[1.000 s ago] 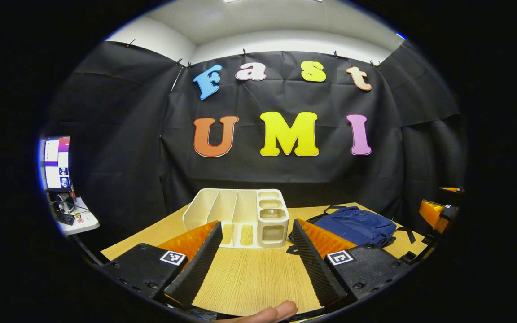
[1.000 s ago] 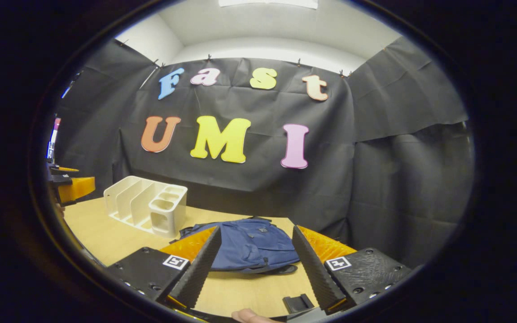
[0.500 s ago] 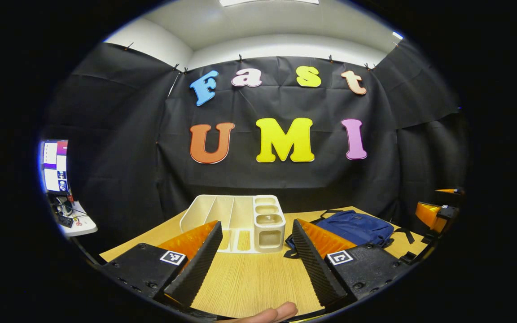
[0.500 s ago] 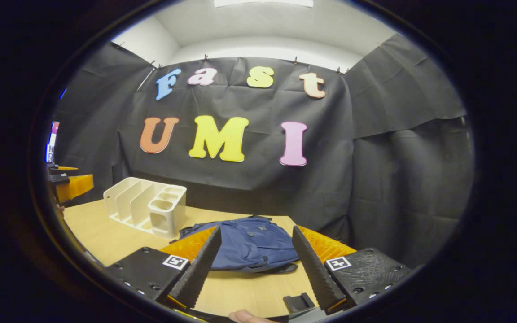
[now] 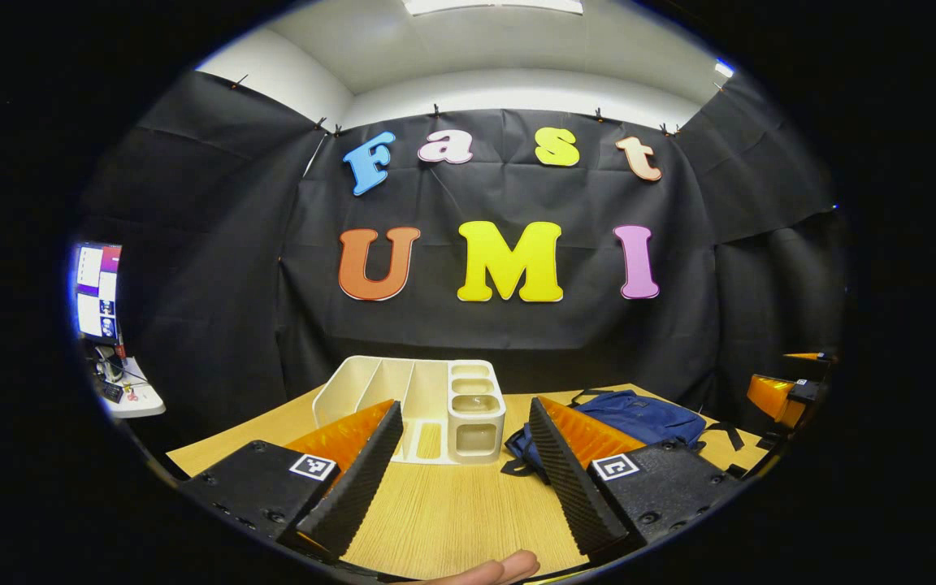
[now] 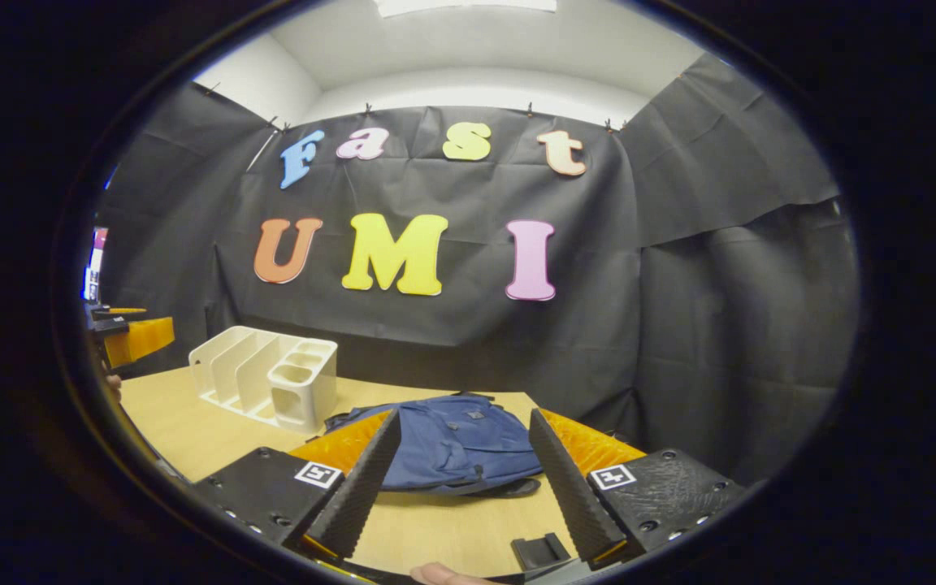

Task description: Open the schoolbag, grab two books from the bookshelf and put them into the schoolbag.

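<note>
Holding both tools above the table (image 5: pixel 452 512), left gripper (image 5: pixel 458 479) and right gripper (image 6: pixel 456 487) spread, I face the bookshelf (image 5: pixel 435 406) left of the flat schoolbag (image 6: pixel 456 443).

Navy blue schoolbag (image 6: pixel 456 443), cream-white bookshelf (image 5: pixel 415 398), light wood-grain table (image 5: pixel 460 520).

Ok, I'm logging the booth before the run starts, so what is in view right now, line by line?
schoolbag: one, dark blue, lying flat on the table, zipped shut as far as I can tell
bookshelf: one, cream-white plastic with slots, left of the schoolbag; no books visible in it
table: one, light wood grain
monitor: one, lit, far left on a side desk
ceiling light: one, white, overhead
left gripper: open, held above the table facing the bookshelf
right gripper: open, facing the schoolbag
fingertip: one, bottom edge, left gripper view
</note>
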Action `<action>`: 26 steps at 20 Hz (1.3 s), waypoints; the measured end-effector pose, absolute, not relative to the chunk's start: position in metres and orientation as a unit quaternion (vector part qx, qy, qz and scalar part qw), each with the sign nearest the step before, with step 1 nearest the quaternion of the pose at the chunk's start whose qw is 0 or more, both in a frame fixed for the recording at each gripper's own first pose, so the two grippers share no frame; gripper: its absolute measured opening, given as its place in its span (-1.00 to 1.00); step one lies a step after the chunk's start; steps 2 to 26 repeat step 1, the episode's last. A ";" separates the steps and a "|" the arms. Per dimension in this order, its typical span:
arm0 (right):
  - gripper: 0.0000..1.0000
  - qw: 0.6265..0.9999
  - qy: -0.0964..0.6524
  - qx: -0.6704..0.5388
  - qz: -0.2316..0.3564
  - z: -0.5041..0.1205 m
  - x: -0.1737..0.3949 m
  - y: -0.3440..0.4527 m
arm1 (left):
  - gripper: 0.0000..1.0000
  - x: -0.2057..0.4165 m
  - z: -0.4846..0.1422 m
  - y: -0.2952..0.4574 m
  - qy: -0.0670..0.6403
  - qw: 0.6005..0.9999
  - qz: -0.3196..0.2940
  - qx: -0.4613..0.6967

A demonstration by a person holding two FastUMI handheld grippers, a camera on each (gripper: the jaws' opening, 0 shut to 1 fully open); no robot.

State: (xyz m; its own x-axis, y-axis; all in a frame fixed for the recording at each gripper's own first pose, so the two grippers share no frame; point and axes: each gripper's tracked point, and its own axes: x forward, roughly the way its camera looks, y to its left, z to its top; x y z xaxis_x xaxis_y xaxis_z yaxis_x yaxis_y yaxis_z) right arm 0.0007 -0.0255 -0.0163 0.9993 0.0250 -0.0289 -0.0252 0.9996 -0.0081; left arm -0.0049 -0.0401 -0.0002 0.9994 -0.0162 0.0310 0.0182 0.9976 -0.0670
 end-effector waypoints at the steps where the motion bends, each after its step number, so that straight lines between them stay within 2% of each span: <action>1: 0.90 1.000 0.011 -0.005 0.014 -0.017 0.002 -0.028 | 0.96 -0.004 -0.002 -0.040 -0.014 0.999 -0.006 -0.033; 26: 0.90 1.000 0.011 -0.005 0.014 -0.017 0.002 -0.028 | 0.96 -0.004 -0.002 -0.040 -0.014 0.999 -0.006 -0.033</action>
